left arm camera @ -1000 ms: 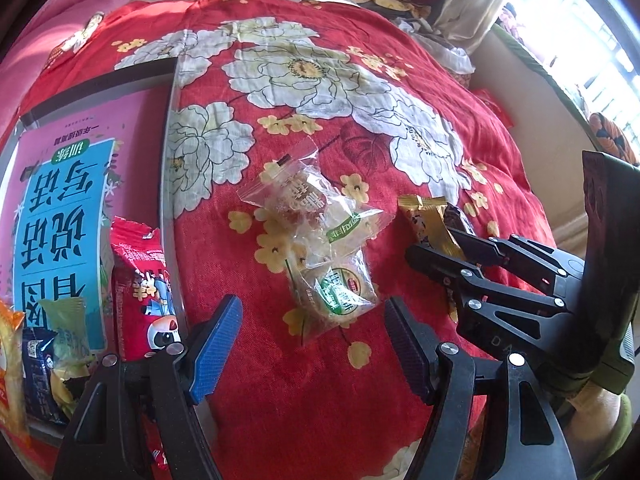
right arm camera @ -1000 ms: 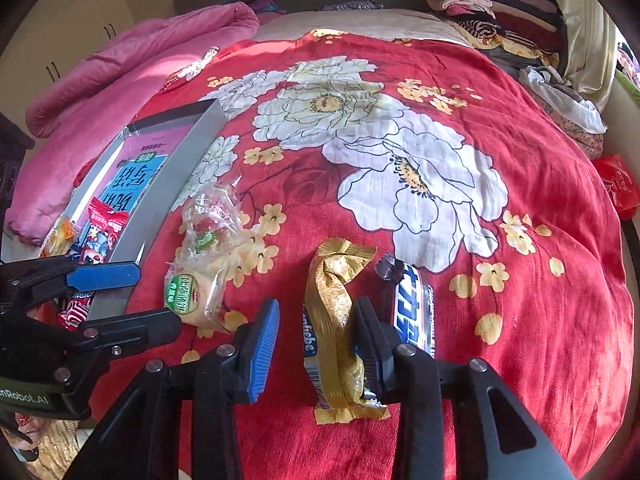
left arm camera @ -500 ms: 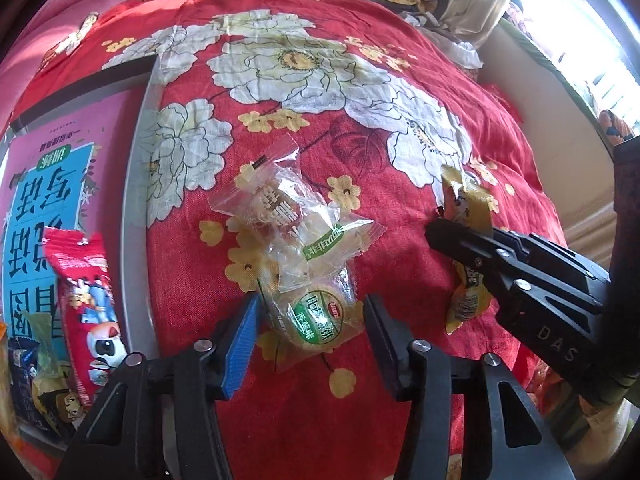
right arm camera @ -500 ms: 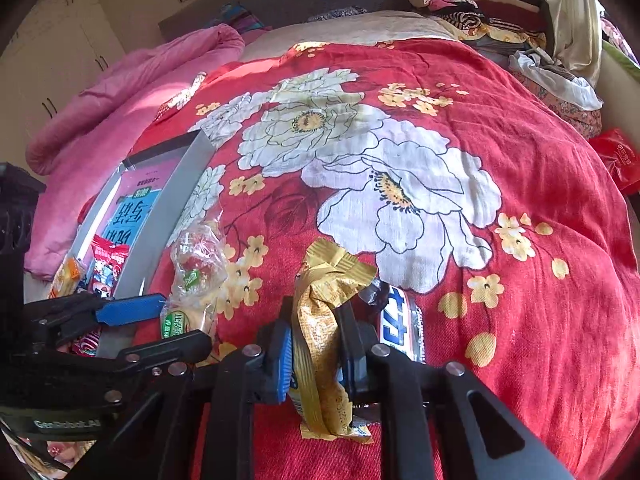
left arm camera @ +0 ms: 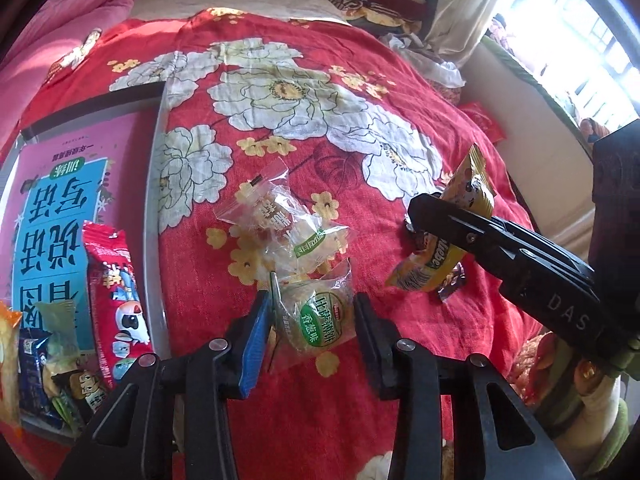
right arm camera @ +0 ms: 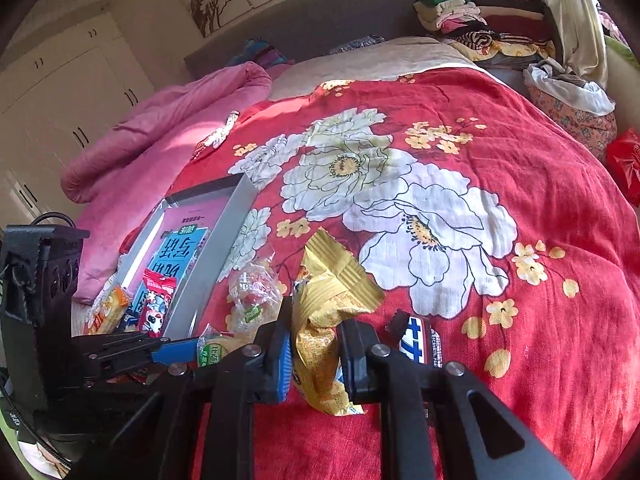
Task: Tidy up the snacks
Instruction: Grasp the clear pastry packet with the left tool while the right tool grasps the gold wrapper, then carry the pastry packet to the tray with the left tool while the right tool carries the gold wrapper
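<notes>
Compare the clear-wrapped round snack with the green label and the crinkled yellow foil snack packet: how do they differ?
The clear-wrapped round snack shows its pale contents through the film; the yellow foil packet is opaque. The round snack is squat, the yellow packet long and crumpled. The left gripper is closing on the round snack; the right gripper is shut on the yellow packet. Both sit between gripper fingers above the red floral blanket.

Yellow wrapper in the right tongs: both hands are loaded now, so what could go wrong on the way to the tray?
1. The right tongs pinch the yellow wrapper mid-length, crumpling it; its loose ends could slide out.
2. The left tongs are closing on the clear cake packet, which has slick film and may squirt free.
3. The tray already holds several snacks at its near end, so a drop there could pile up or spill over the rim.
</notes>
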`<state>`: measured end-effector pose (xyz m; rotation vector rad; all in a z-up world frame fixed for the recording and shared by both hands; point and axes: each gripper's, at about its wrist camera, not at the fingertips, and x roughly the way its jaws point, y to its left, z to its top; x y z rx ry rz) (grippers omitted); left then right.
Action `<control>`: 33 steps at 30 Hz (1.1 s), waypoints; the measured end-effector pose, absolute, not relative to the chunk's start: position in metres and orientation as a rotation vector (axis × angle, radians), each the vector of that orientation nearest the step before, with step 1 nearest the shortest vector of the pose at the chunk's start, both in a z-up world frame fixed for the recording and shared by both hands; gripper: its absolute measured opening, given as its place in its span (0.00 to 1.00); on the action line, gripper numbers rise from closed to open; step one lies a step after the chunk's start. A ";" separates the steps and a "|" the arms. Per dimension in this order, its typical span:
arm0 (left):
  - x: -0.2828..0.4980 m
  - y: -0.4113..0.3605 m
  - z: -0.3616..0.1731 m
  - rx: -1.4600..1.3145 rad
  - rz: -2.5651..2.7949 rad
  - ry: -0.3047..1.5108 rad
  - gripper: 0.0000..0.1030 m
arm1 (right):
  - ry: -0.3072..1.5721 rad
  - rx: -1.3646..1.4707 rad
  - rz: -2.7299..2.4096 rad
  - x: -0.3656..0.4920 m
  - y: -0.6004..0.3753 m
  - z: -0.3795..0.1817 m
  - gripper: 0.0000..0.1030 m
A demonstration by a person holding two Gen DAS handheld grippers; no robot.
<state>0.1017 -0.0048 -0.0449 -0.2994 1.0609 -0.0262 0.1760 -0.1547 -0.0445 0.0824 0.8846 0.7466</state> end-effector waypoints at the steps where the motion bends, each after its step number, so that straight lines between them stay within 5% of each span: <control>1: 0.098 -0.003 -0.040 -0.307 -0.029 1.050 0.41 | 0.874 0.091 0.753 0.175 -0.155 -0.042 0.19; 15: 0.045 0.066 0.025 -0.369 0.051 0.893 0.42 | 0.718 0.107 0.878 0.134 -0.144 -0.007 0.20; 33: -0.032 0.195 0.009 -0.462 0.379 0.867 0.42 | 0.748 0.104 1.064 0.087 -0.078 -0.002 0.20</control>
